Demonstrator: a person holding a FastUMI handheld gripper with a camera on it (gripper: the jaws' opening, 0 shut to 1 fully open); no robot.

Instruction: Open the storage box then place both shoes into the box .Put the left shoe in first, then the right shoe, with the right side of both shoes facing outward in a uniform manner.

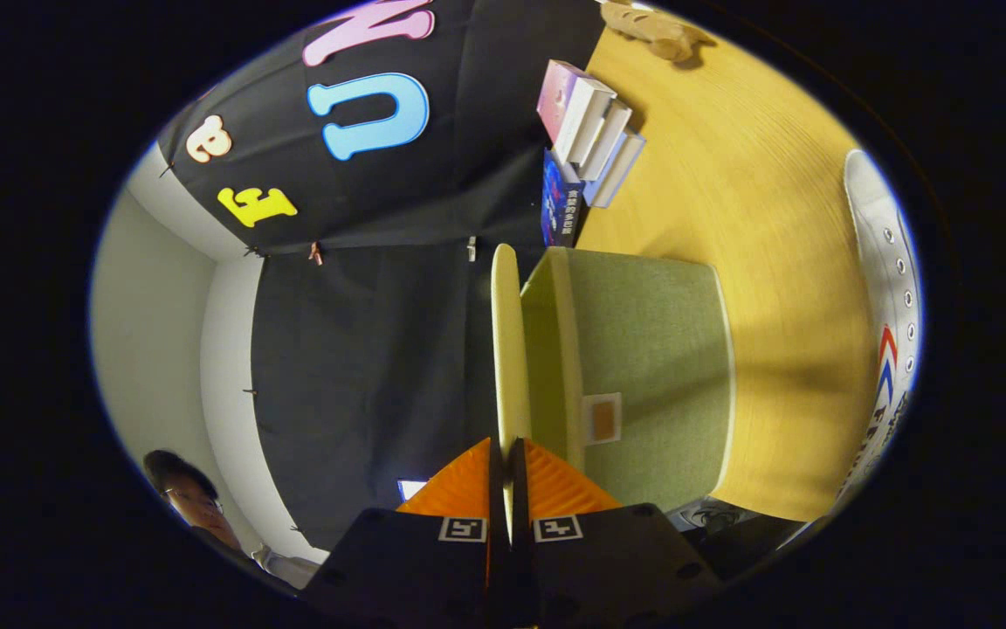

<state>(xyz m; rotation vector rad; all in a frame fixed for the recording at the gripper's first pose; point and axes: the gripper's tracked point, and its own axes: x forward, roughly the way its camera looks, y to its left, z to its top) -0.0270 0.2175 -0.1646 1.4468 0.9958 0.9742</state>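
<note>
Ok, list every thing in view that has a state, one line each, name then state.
gripper: shut on the lid's edge, both orange fingers pressing it.
lid: lifted off the box's opening, seen edge-on.
storage box: green, open, on the wooden table.
shoe: white, laced, lying on the table beyond the box, not yet in it.
books: stacked, closed.

The tongs [507, 472] pinched the lifted lid [507, 341] of the green storage box [651, 376] on the desk [756, 175], a white shoe [892, 332] lying at three o'clock.
</note>
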